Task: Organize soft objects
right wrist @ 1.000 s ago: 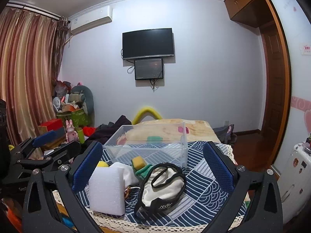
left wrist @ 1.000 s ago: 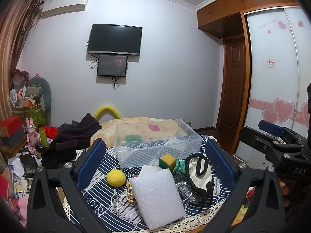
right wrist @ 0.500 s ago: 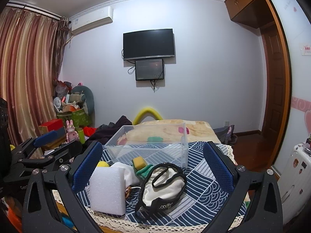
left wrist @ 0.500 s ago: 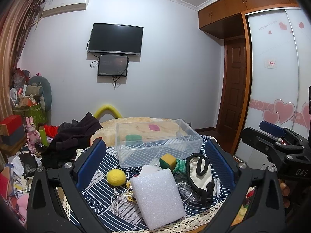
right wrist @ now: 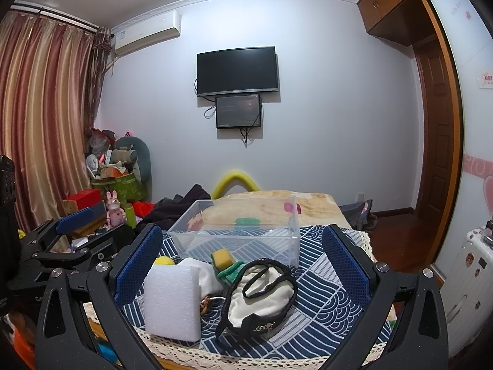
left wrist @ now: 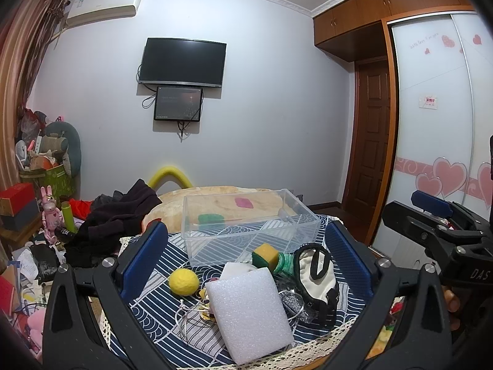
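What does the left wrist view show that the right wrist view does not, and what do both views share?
Only the left wrist view shows the whole yellow ball, the heart-patterned wardrobe door and the right gripper from the side. Only the right wrist view shows the striped curtain and the white suitcase. Both show the clear plastic box, white foam block, yellow-green sponge, white pouch and wall television.

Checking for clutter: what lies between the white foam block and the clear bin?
In the left wrist view, a yellow-green sponge and white cloth lie between foam block and bin.
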Available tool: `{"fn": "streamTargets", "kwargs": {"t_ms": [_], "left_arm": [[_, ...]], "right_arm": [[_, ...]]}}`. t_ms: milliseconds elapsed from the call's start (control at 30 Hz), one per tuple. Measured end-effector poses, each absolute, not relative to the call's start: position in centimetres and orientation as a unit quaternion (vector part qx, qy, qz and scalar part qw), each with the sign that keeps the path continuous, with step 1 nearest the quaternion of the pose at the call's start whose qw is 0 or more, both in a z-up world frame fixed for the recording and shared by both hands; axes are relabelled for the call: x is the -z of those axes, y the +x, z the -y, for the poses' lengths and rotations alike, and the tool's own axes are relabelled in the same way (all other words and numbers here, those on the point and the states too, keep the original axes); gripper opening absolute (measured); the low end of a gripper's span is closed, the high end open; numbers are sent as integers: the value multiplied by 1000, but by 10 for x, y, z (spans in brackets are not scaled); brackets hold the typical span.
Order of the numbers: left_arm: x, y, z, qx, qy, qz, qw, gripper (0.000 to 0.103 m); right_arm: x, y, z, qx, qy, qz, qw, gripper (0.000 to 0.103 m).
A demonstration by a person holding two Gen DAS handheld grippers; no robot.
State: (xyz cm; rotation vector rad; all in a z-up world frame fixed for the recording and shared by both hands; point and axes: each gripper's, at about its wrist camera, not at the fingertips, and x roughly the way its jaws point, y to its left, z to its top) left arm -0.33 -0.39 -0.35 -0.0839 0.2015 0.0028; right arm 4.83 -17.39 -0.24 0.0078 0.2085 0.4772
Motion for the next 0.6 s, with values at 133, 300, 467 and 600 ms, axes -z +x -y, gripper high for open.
{"fn": "streamTargets", "kwargs": {"t_ms": [133, 300, 467, 600], "left_arm": [[4, -3, 4, -1, -42, -100, 994, 103], [4, -4, 3, -1, -44, -98, 994, 103], [5, -4, 3, 1, -46, -99, 994, 103], [5, -5, 3, 1, -47, -99, 994, 103]], "right_arm": [[2, 48, 173, -237, 3, -102, 966, 103], [2, 48, 173, -238, 3, -102, 966, 103], [2, 48, 173, -238, 3, -102, 966, 103], [3, 48, 173, -238, 3, -103, 966, 103]]}}
